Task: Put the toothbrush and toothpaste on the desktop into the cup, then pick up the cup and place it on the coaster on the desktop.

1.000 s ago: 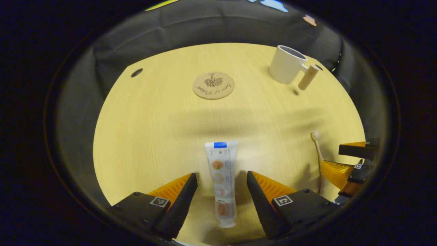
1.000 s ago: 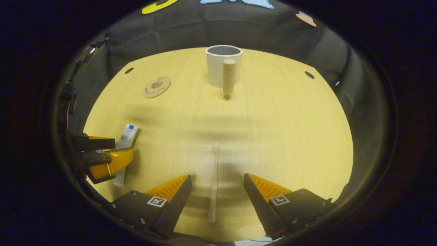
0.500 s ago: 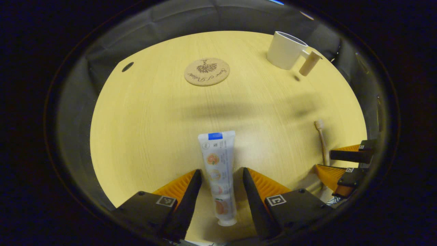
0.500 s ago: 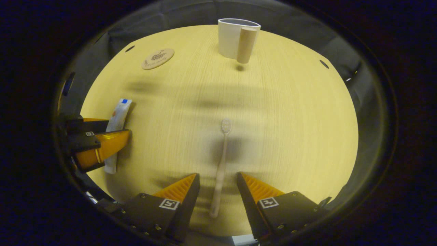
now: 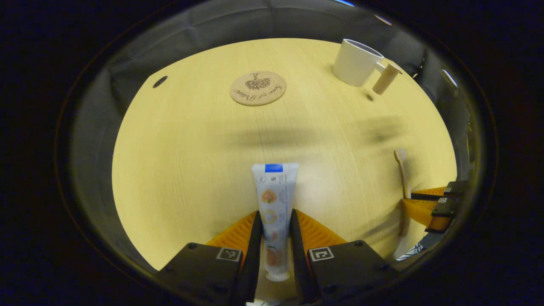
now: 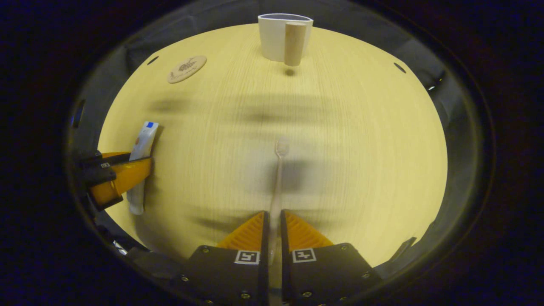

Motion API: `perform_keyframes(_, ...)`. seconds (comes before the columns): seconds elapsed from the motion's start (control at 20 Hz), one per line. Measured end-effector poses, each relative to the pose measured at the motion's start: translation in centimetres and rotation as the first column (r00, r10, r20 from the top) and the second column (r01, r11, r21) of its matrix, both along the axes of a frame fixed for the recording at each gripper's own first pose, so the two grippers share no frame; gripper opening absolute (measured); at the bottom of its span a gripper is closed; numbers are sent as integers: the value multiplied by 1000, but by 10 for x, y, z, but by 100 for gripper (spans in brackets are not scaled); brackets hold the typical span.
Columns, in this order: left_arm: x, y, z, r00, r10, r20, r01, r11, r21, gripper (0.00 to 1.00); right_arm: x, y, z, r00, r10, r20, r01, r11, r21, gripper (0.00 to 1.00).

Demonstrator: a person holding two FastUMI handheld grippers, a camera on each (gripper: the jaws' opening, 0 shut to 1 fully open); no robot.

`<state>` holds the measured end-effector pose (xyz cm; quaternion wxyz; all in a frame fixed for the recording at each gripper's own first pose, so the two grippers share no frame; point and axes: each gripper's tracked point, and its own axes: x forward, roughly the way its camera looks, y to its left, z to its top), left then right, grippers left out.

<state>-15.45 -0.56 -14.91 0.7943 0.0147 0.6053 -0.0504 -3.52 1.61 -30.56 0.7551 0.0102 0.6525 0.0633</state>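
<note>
A white toothpaste tube (image 5: 274, 204) with a blue band lies on the yellow wooden desktop (image 5: 204, 140), and my left gripper (image 5: 274, 223) is shut on its lower half. A pale toothbrush (image 6: 278, 178) lies lengthwise with its head away from me; my right gripper (image 6: 272, 223) is shut on its handle. The white cup (image 6: 278, 36) with a wooden handle (image 6: 294, 42) stands upright at the far edge. The round cork coaster (image 5: 258, 87) lies at the far middle. In the left gripper view the cup (image 5: 356, 62) is far right, and the toothbrush (image 5: 403, 170) lies at the right.
The other gripper (image 5: 429, 206) shows at the right edge of the left gripper view, and the other gripper (image 6: 114, 176) with the toothpaste tube (image 6: 142, 146) at the left edge of the right gripper view. Black cloth walls ring the desktop. Small dark holes (image 5: 160, 81) mark its far corners.
Both grippers have closed from open: the left onto the toothpaste tube, the right onto the toothbrush handle. Both also came lower and nearer the desktop.
</note>
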Motion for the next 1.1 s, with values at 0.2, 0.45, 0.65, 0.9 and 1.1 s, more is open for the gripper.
perform_keyframes(0.2,1,-2,3,999,-22,26,23,1000,-18,30,3,5,0,1000,-3,8,3,999,51,7)
perform_keyframes(0.45,1,1,9,998,-20,62,22,999,-27,34,6,8,13,997,15,71,-20,998,61,7)
perform_keyframes(0.65,15,2,28,989,-21,148,24,1000,-19,29,19,13,31,988,-2,157,-13,995,99,7)
perform_keyframes(0.9,38,-6,54,966,-5,257,21,998,-60,29,50,18,59,954,-52,297,4,987,159,7)
perform_keyframes(1.1,60,-17,71,945,-2,327,32,996,-86,29,80,20,88,907,-90,412,6,980,200,7)
